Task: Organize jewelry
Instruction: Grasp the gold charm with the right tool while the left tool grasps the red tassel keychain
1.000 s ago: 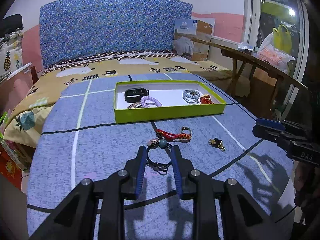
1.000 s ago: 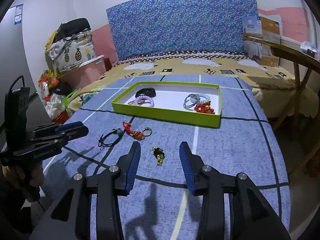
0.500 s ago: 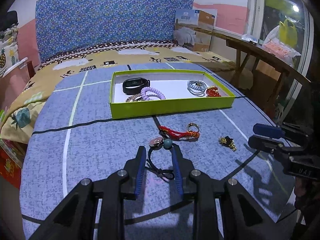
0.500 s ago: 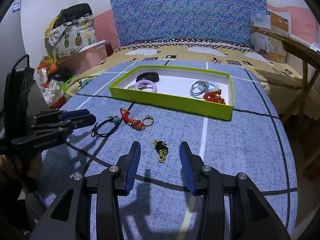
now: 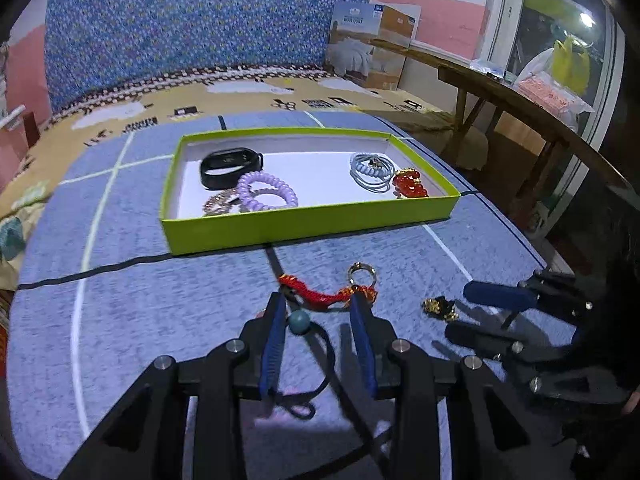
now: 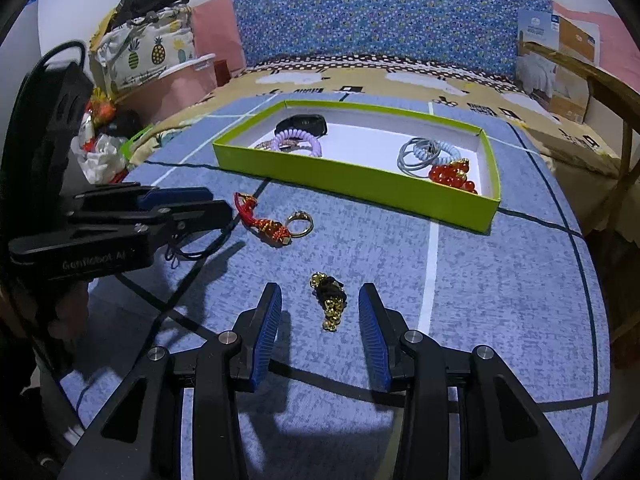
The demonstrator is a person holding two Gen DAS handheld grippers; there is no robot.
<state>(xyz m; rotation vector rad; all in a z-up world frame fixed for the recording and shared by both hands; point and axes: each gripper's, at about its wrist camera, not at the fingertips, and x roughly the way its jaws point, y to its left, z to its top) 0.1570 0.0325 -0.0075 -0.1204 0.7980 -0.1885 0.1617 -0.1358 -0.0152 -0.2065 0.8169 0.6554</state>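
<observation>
A green tray on the blue cloth holds a black band, purple coil ties, grey ties and red beads. My left gripper is open, low over a black cord with a teal bead lying between its fingers. A red knotted charm with a gold ring lies just ahead. My right gripper is open around a black and gold trinket on the cloth.
The bed's blue patterned headboard stands behind. A wooden bench runs along the right by the window. Bags and boxes are stacked at the left of the bed. A cardboard box stands at the back.
Both grippers have moved forward and down. The teal-bead cord now lies between the left fingers, which have opened wider. The gold trinket now lies between the right fingers.
</observation>
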